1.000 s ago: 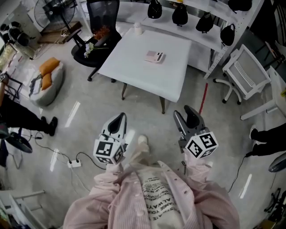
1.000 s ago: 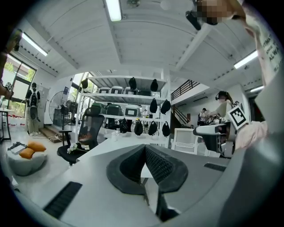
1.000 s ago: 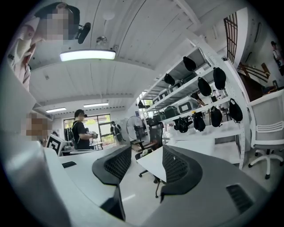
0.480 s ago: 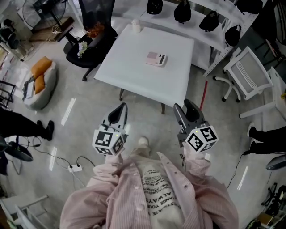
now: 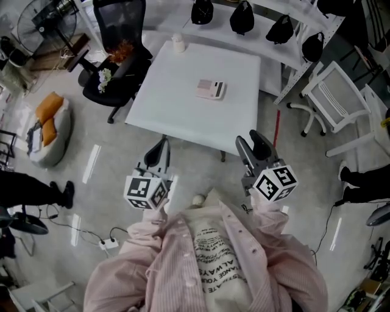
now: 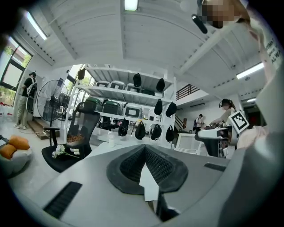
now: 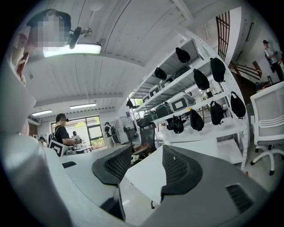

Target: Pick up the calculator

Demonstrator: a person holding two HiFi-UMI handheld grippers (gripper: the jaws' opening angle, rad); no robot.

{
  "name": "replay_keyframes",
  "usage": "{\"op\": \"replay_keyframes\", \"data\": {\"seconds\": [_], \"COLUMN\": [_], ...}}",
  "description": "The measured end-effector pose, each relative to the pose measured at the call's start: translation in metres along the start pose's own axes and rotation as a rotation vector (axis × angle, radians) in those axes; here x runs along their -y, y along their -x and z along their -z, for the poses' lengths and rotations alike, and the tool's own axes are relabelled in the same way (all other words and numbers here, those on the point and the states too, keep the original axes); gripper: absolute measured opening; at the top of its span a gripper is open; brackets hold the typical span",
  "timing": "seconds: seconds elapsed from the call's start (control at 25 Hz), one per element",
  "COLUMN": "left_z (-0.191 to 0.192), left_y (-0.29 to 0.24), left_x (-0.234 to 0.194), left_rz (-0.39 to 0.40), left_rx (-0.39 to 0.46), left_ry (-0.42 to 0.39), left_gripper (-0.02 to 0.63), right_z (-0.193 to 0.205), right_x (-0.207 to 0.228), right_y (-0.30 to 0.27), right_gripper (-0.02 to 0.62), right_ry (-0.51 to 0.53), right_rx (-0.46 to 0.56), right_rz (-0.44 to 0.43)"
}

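The calculator (image 5: 211, 89), pink and white, lies flat near the middle of the white square table (image 5: 183, 109) in the head view. Both grippers hang over the floor on the near side of the table, well short of the calculator. My left gripper (image 5: 159, 150) (image 6: 145, 149) is shut, its black pads meeting, with nothing in it. My right gripper (image 5: 255, 146) (image 7: 146, 156) stands open and empty; a corner of the table (image 7: 148, 175) shows through the gap between its jaws. The calculator itself is not visible in either gripper view.
A white bottle (image 5: 178, 42) stands at the table's far left corner. A black office chair (image 5: 119, 36) with flowers is at the far left, a shelf with black bags (image 5: 244, 17) behind, a white chair (image 5: 338, 97) right. A cable and power strip (image 5: 109, 244) lie on the floor.
The person has stepped toward the table; its near edge now lies closer to both grippers. The jaws' states have not changed.
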State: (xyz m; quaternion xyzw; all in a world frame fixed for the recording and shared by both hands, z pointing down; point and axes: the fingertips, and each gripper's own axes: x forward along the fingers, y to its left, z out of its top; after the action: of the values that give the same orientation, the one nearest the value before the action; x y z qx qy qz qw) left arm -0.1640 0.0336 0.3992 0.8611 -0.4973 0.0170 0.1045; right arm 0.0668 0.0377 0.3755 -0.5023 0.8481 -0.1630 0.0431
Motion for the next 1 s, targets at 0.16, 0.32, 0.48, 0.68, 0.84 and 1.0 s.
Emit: {"op": "replay_keyframes", "data": {"seconds": [0.16,0.32,0.48,0.68,0.84,1.0], "left_z": [0.001,0.002,0.003,0.003,0.005,0.012], "left_y": [-0.012,-0.029,-0.056,-0.094,-0.124,-0.153], "left_x": [-0.009,-0.025,-0.041,-0.063,-0.079,-0.089], "left_rz": [0.000,-0.010,-0.007,-0.001,0.007,0.019], "left_rx": [-0.005,-0.013,-0.023,-0.046,-0.077,-0.105], "left_ry": [0.019,0.024,0.024,0.024,0.037,0.054], "left_gripper": [0.002,0.002,0.002,0.002,0.002,0.002], "right_z": [-0.002,0.002,0.006,0.010,0.015,0.023], "right_x": [0.007,0.018,0.038,0.064,0.080,0.101], "right_y": [-0.019,-0.042,-0.073,-0.117,-0.149,-0.173], "right_gripper": [0.189,0.189,0.189,0.189,0.189,0.189], "right_ry": [0.001,-0.013,-0.040,-0.072,-0.097,-0.132], "right_rx": [-0.011,-0.023,-0.037,-0.064,-0.098,-0.143], "right_rz": [0.001,0.003,0.014,0.031,0.035,0.045]}}
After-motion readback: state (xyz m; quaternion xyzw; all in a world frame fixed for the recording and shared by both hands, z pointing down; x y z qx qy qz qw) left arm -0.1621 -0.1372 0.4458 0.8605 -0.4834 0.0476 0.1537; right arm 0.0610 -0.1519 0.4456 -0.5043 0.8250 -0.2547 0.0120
